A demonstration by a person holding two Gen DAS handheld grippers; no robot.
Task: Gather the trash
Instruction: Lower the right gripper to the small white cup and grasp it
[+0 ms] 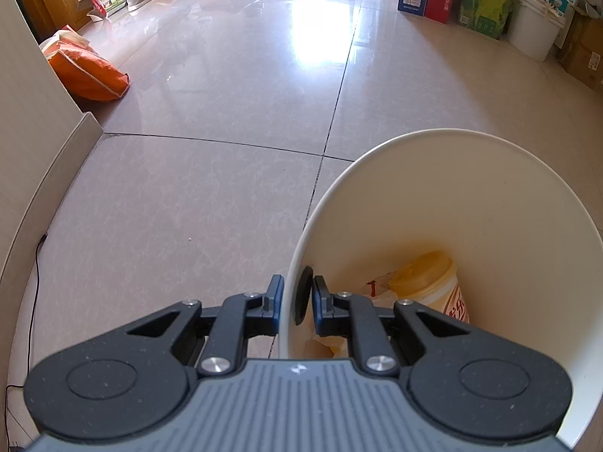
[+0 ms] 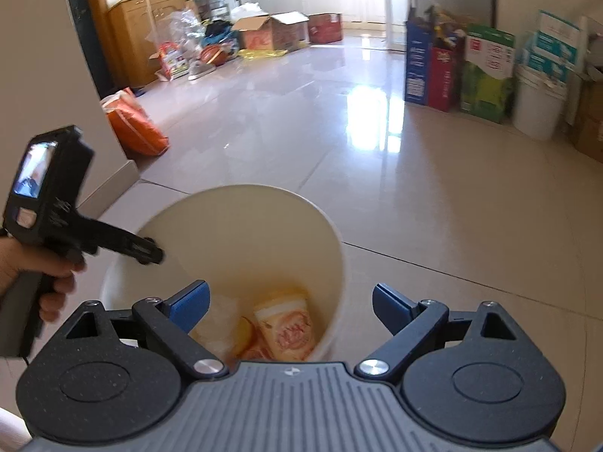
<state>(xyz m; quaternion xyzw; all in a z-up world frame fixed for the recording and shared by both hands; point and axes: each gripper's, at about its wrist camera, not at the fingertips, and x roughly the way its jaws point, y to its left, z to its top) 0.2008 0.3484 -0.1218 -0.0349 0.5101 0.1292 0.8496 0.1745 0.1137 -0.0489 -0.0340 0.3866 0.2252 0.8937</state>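
- While my left jaws [image 1: 297, 303] are closed on the near wall of the bucket [image 1: 471, 188], one finger outside and one inside, the whole bucket hangs from this thin pinch only. If the pinch slides on the smooth wall, I think the bucket can drop to the floor [image 1: 226, 113].
- My right jaws [image 2: 290, 307] are wide open and hold nothing; they hover over the bucket mouth, so they give no support.
- The collected trash is already in the bottom: a cup [image 2: 286, 326] with orange print lies on its side, and next to it something pale like paper or plastic, which I cannot name surely.
- The bucket looks a little tilted away from me. With more tilt, the cup could roll toward the rim and fall out again.
- The hand [image 2: 26, 271] holds the left tool far out to the side, so a fast swing could twist the wall in my jaws.
- A black cable [image 1: 34, 293] runs on the floor by the wall at the left. It could catch a foot if the person walks there.
- The floor shines strongly, so small trash on it may be missed.
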